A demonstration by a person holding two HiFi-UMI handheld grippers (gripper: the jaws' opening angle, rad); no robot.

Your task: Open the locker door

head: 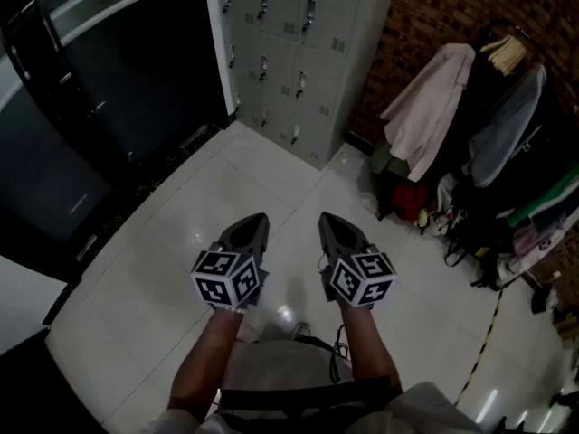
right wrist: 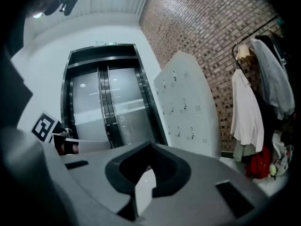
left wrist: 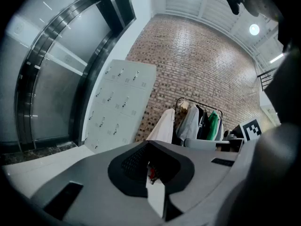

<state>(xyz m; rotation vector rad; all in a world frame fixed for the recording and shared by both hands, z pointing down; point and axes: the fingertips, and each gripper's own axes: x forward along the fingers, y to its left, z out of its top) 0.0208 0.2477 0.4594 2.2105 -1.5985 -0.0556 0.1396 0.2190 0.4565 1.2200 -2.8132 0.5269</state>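
White tiled floor fills most of the head view; the lighting is dim. Grey locker bank stands at the far edge of the floor, with the dark elevator doors on its left and the brick wall on its right. Several rows of small doors, each with a handle. All look closed, though the head view is too dark to be sure. Clothes rack with hanging jackets sits against the brick wall, right of the locker bank, with bags piled underneath.

Left gripper and right gripper are held side by side, low over the floor and just ahead of the person's forearms. Both point toward the locker bank and are well apart from it. Left gripper: jaws together at the tips, nothing between them. Right gripper: the same, jaws closed and empty. Neither touches a locker door or handle.
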